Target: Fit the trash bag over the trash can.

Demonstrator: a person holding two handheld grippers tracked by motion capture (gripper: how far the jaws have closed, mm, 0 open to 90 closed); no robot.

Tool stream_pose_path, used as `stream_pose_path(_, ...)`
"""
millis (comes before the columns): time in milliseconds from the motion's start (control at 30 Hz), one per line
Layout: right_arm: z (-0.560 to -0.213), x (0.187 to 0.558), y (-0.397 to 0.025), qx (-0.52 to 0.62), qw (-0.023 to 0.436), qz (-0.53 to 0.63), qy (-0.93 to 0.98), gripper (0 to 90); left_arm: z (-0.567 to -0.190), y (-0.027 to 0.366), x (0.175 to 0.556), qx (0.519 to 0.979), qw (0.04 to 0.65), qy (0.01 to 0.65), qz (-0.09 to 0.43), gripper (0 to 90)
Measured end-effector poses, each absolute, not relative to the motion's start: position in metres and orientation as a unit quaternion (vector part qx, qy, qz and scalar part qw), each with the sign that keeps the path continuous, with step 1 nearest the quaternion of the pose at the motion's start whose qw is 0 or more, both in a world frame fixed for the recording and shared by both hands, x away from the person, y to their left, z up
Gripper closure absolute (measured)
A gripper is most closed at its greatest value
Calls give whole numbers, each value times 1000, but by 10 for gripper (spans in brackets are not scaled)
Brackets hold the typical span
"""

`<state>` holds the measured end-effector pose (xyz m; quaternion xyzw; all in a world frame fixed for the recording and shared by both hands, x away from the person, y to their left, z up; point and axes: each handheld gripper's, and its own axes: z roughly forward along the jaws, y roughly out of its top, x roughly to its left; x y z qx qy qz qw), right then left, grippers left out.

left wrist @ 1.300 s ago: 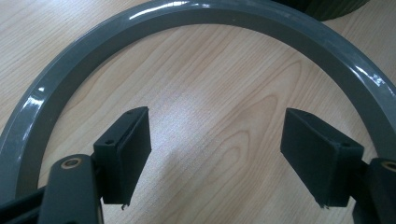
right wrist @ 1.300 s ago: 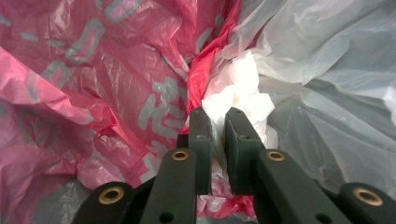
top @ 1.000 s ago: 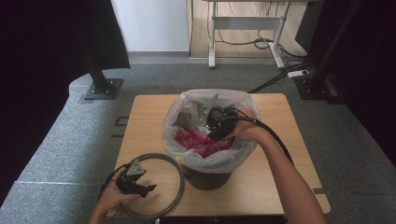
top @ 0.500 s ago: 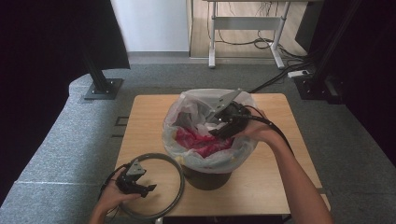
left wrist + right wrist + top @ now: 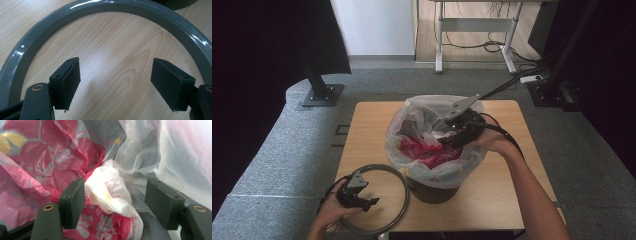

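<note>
The high view looks forward and down from above the person's side, taking in the whole wooden table (image 5: 507,200). The left gripper view rides low, close over the tabletop inside the grey ring (image 5: 140,10), which the high view also catches at the near left. The right gripper view peers closely into the bin bag (image 5: 180,152), seen from above at table centre.

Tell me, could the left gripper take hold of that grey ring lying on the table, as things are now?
Probably yes. The left gripper rests inside the grey ring on the wooden table, jaws open and holding nothing. Nothing lies between them and the ring's band, so a short move would likely do.
</note>
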<state>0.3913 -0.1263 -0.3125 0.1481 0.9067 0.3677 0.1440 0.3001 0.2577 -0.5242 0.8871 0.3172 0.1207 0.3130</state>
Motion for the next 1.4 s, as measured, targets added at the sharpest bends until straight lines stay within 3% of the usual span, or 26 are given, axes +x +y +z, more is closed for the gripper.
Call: stream_pose_path(1400, -319, 331, -214, 180, 200, 528, 805, 294, -524, 256, 300, 886, 316, 317, 121, 234)
